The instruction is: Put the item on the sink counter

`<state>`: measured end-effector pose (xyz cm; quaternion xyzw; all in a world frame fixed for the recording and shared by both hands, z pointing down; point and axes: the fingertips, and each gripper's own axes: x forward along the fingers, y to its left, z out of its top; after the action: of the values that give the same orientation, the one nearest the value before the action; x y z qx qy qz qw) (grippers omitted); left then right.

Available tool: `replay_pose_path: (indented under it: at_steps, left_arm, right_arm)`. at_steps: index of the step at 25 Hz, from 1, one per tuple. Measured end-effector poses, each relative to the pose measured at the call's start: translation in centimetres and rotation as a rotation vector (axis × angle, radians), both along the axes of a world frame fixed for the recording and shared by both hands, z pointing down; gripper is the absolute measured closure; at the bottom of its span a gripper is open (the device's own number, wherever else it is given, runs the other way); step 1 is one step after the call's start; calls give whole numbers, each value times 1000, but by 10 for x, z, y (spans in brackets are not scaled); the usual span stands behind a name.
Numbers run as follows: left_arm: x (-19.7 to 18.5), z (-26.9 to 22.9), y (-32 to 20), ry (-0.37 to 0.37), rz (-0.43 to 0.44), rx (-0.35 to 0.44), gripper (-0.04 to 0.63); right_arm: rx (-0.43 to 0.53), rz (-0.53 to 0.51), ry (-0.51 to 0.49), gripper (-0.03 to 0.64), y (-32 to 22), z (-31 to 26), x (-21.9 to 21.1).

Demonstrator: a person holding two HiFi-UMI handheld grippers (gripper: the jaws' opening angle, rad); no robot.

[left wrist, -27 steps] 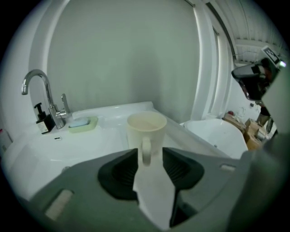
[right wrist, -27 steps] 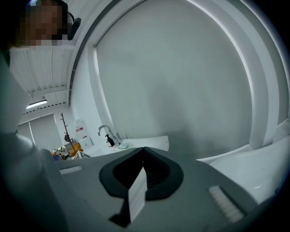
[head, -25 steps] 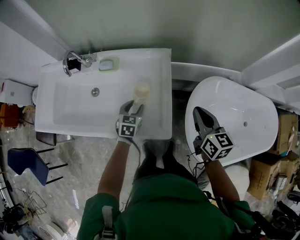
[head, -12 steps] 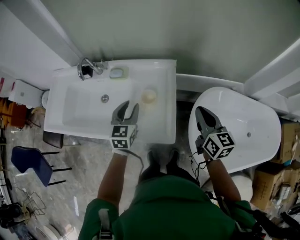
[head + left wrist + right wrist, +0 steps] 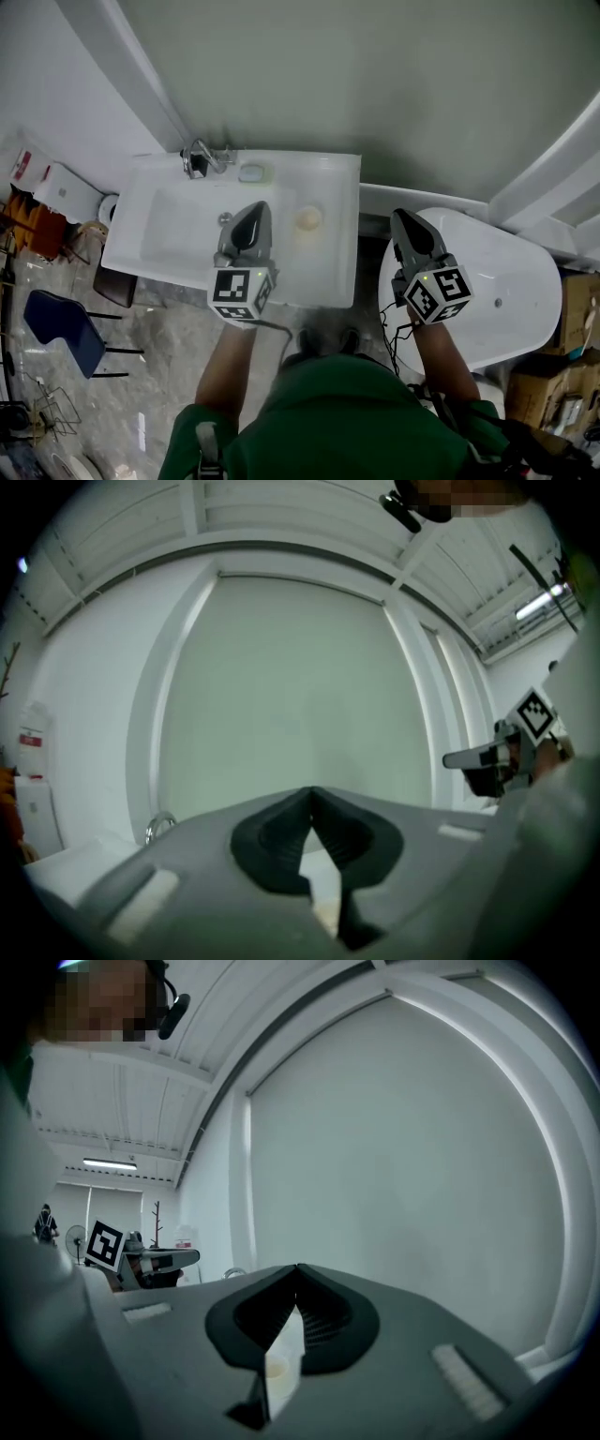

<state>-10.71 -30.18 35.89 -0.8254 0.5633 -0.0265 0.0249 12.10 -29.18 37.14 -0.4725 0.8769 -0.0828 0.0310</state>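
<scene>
Looks as good as done: cream item (image 5: 307, 218) resting on the right side of the sink counter (image 5: 339, 274), just right of the left gripper (image 5: 256, 216), clenched on nothing, right gripper (image 5: 405, 225) likewise clamped empty above the tub (image 5: 525, 281).

Open above the sink basin (image 5: 178, 234), with bare white beneath the left tool (image 5: 255, 211). Crowded only at the back rim by faucet (image 5: 200, 157) and soap dish (image 5: 253, 172) (side by side). On the counter (image 5: 335, 272) strip at right, blocked by a cream item (image 5: 307, 218). Hemmed in behind by the wall (image 5: 375, 84).
</scene>
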Motion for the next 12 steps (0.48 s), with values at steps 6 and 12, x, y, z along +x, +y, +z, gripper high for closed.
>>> replay_pose_path:
  at_steps: [6, 12]
  left_arm:
    - [6, -33, 7, 20, 7, 40, 597]
    - [18, -55, 17, 15, 51, 95, 597]
  right_arm:
    - [101, -4, 32, 620, 0, -36, -6]
    - [181, -8, 67, 620, 3, -62, -13]
